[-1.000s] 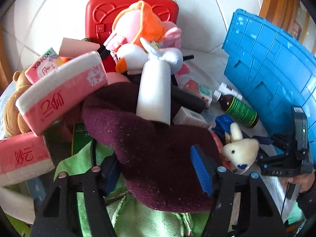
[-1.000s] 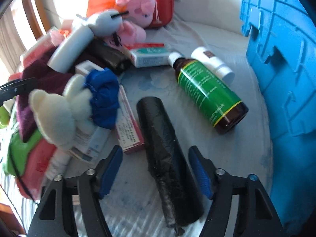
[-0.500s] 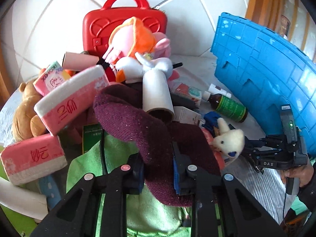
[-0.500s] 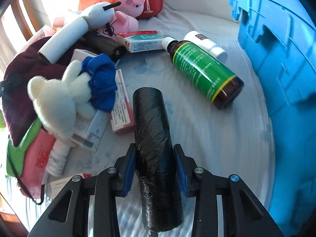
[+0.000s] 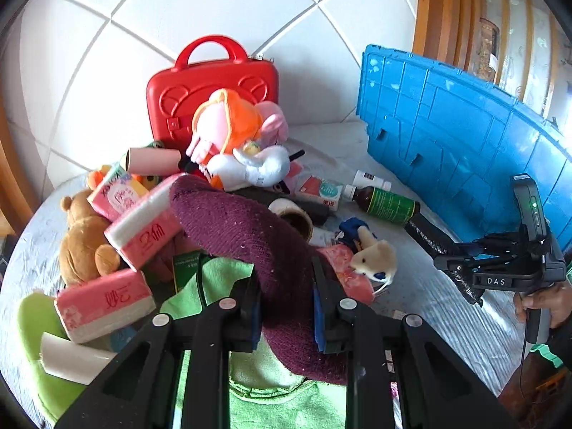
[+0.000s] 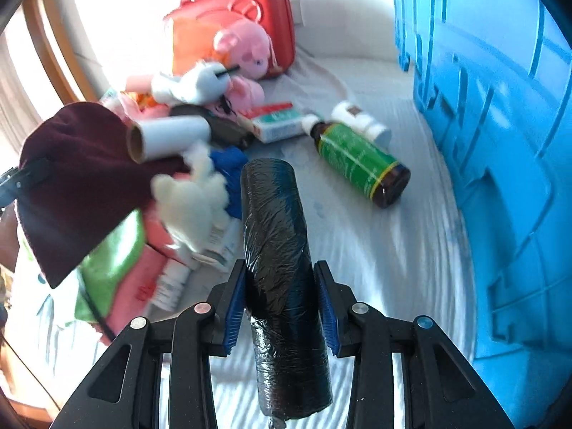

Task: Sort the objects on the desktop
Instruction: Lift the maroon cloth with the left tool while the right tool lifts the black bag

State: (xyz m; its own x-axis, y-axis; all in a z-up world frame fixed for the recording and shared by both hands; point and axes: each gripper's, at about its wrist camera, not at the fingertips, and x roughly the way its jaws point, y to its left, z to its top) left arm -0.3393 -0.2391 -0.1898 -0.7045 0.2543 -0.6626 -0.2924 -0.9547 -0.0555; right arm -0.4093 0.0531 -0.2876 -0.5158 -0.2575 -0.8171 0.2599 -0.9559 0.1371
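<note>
Right gripper (image 6: 282, 307) clamps a black roll (image 6: 282, 250); left gripper (image 5: 286, 307) pinches a maroon hat (image 5: 257, 236), centre frame, whose tube (image 6: 168, 137) may tumble.

White tiled wall (image 5: 221, 3), wooden frame (image 5: 429, 10)

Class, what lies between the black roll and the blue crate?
In the right wrist view, only bare white tabletop lies between the black roll and the blue crate.

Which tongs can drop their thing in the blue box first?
Right, probably. The right tongs hold the black roll right beside the blue box; the left tongs grip the hat over the pile.
</note>
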